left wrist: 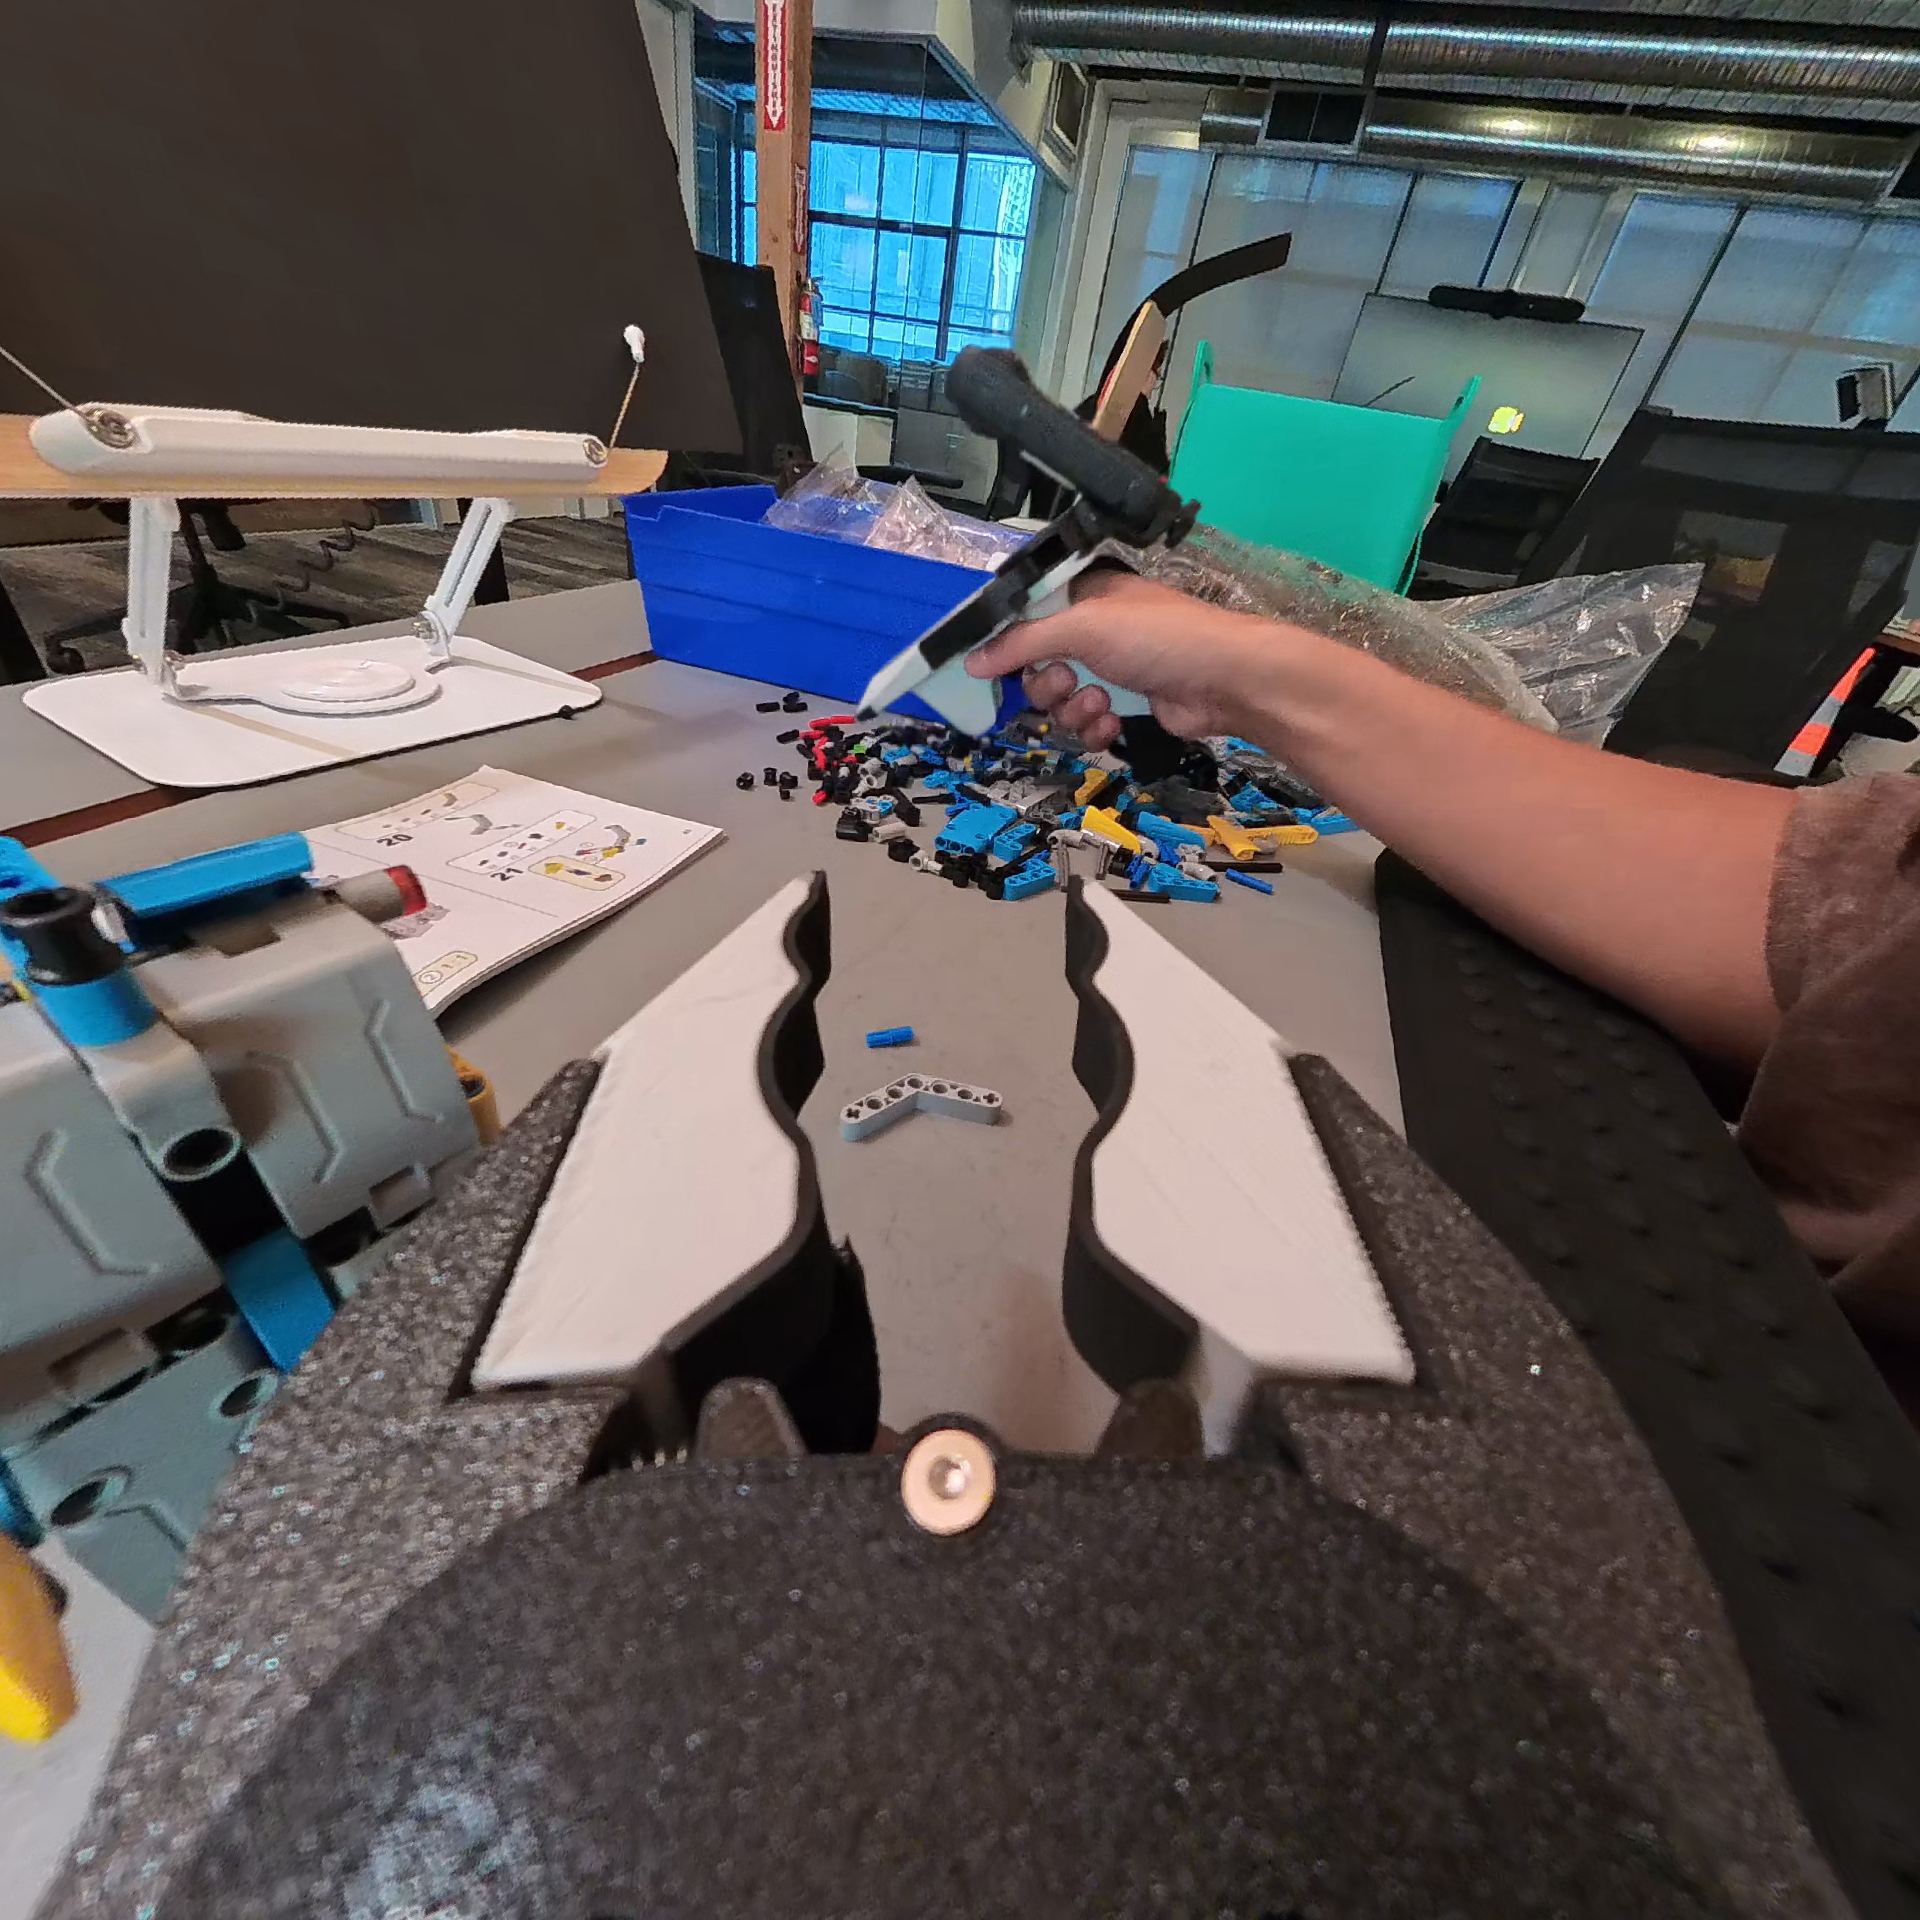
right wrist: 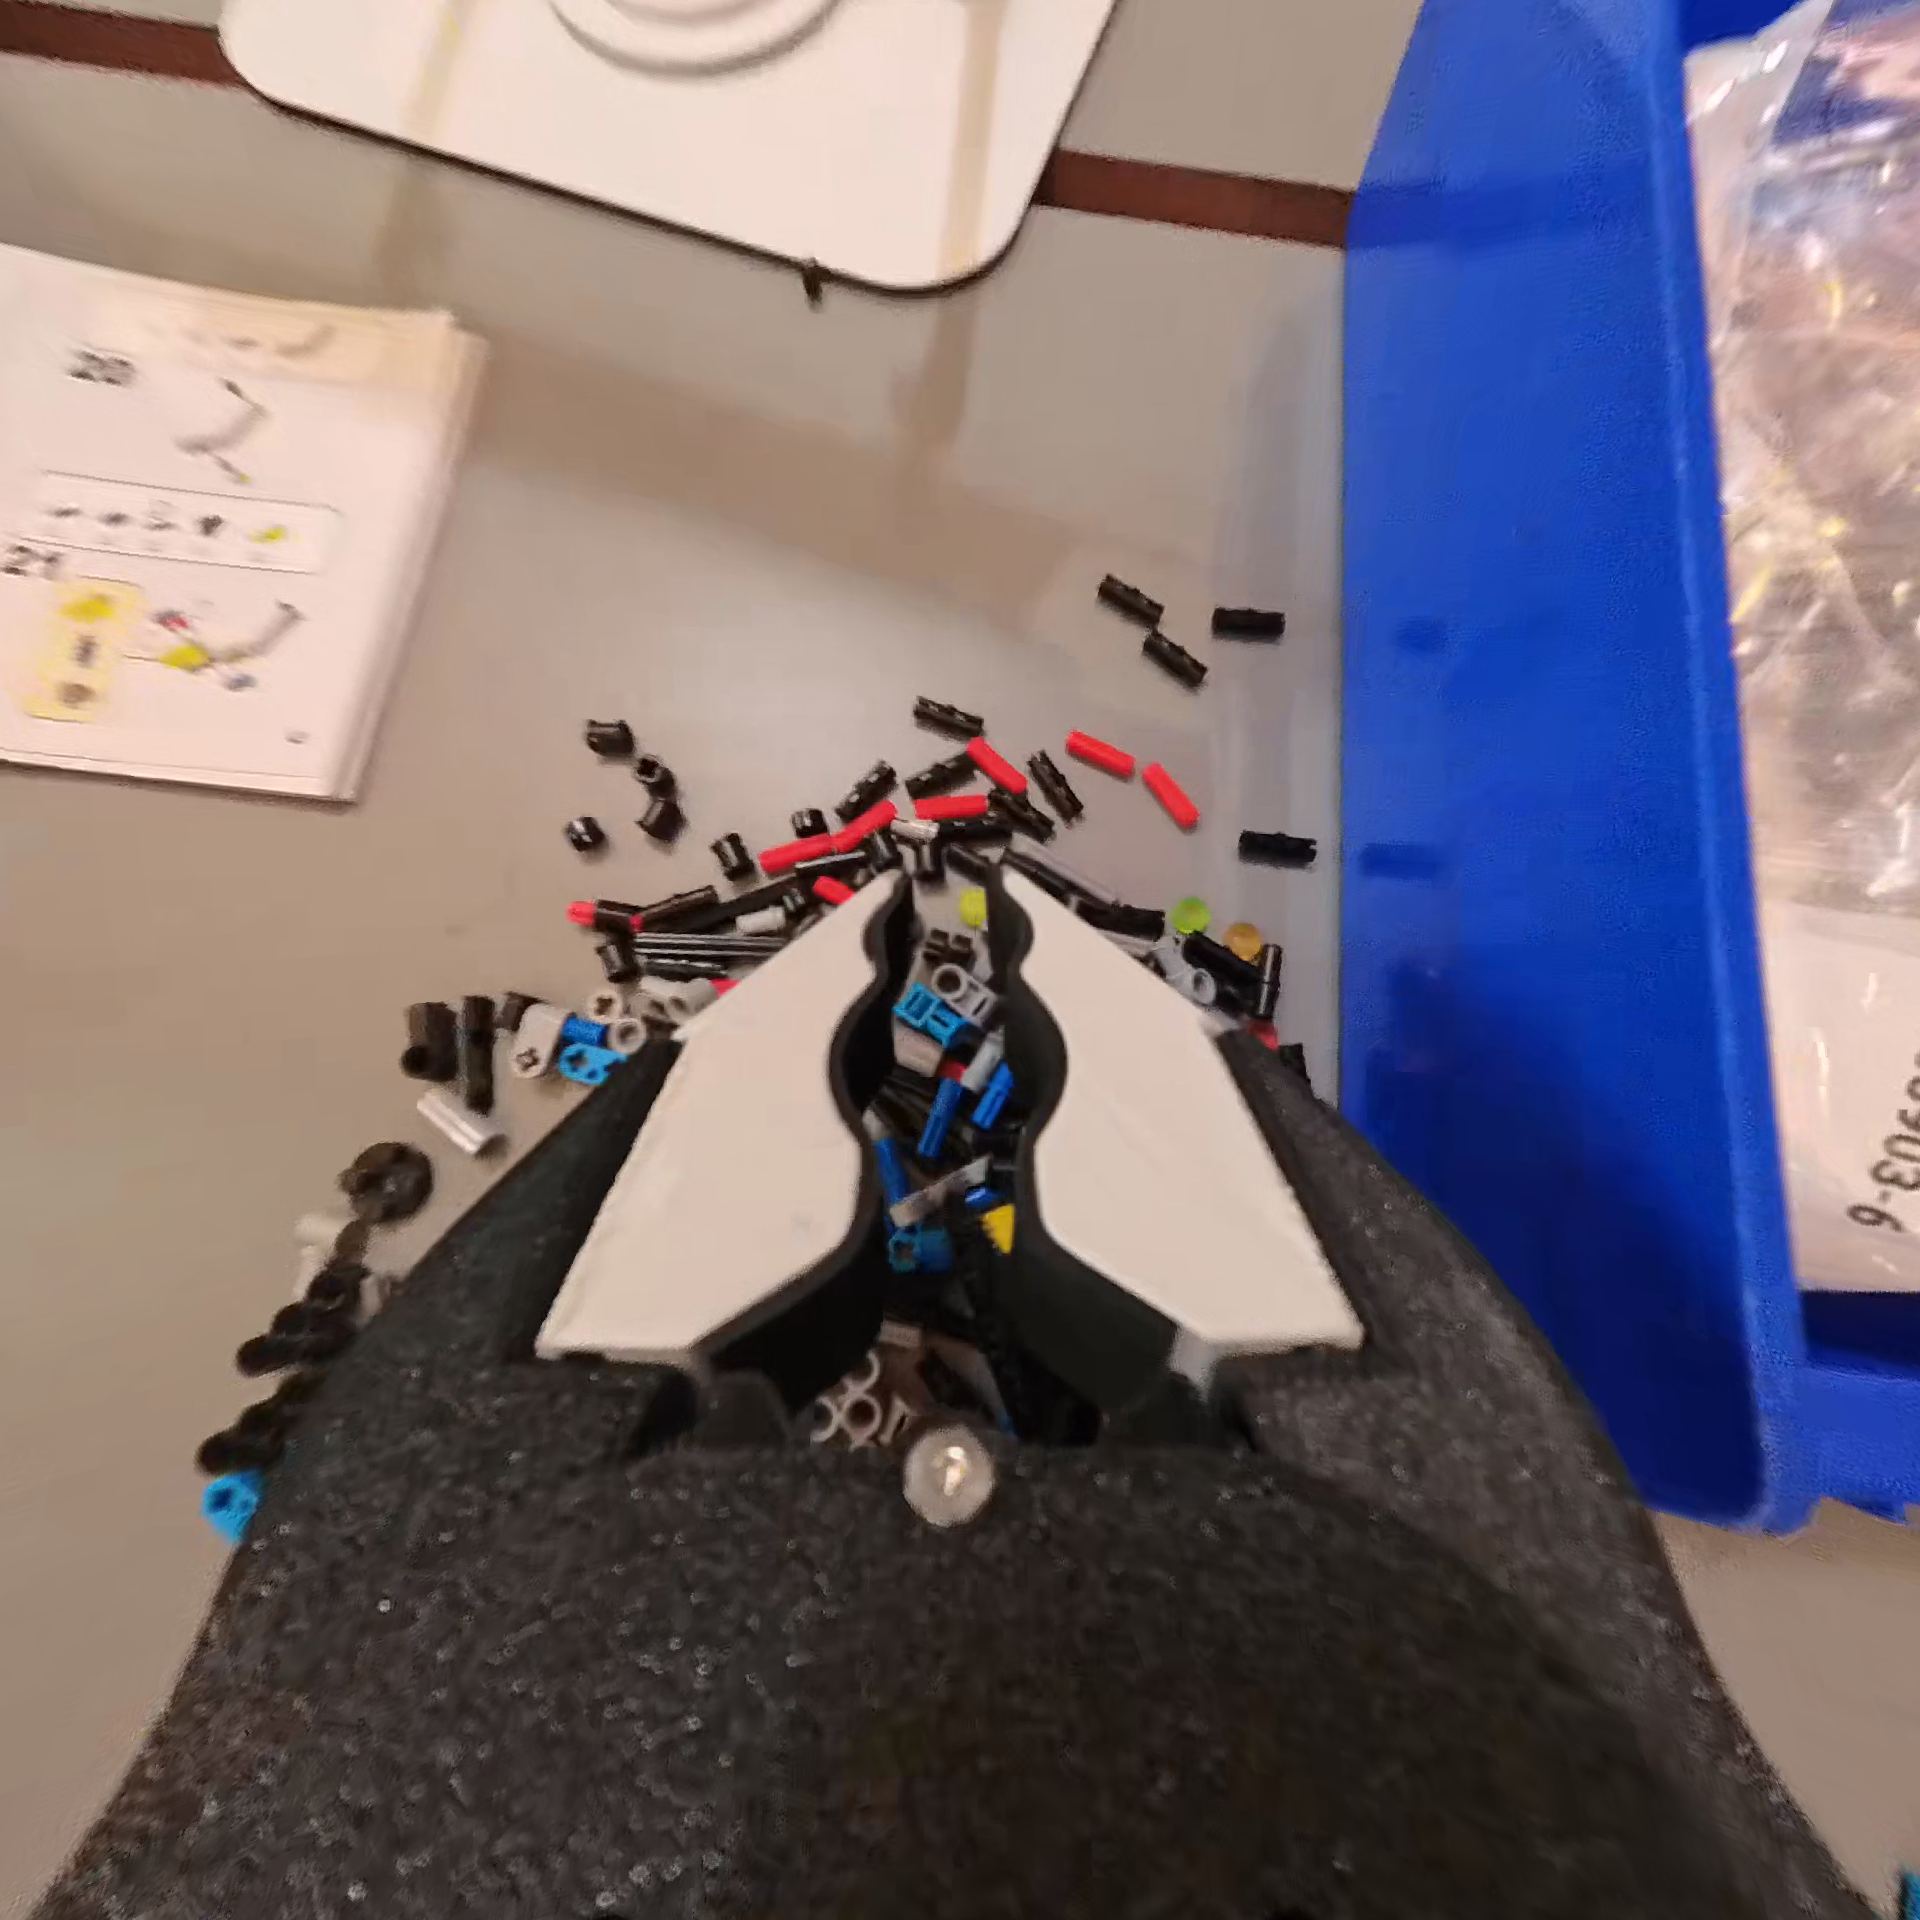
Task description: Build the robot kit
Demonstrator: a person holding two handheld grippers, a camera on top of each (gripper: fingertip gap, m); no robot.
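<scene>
My left gripper (left wrist: 945, 883) is open and empty, low over the grey table (left wrist: 675, 748). A grey angled beam (left wrist: 920, 1107) and a small blue pin (left wrist: 889, 1037) lie on the table between its fingers. A partly built grey and blue model (left wrist: 208, 1091) stands just left of it. My right gripper (right wrist: 951, 881), also in the left wrist view (left wrist: 868, 712) in a person's hand, points down over a pile of small black, red, blue and yellow parts (right wrist: 935, 821) (left wrist: 1039, 810). Its jaws stand a narrow gap apart with nothing held between them.
An open instruction booklet (left wrist: 499, 862) (right wrist: 208, 520) lies left of the pile. A blue bin (left wrist: 790, 592) (right wrist: 1538, 727) with plastic bags stands behind and right of the pile. A white stand (left wrist: 312, 707) (right wrist: 675, 125) is at the back left. A black mat (left wrist: 1610, 1195) lies at the right. One gripper's finger ends stand about 35 cm off the other's.
</scene>
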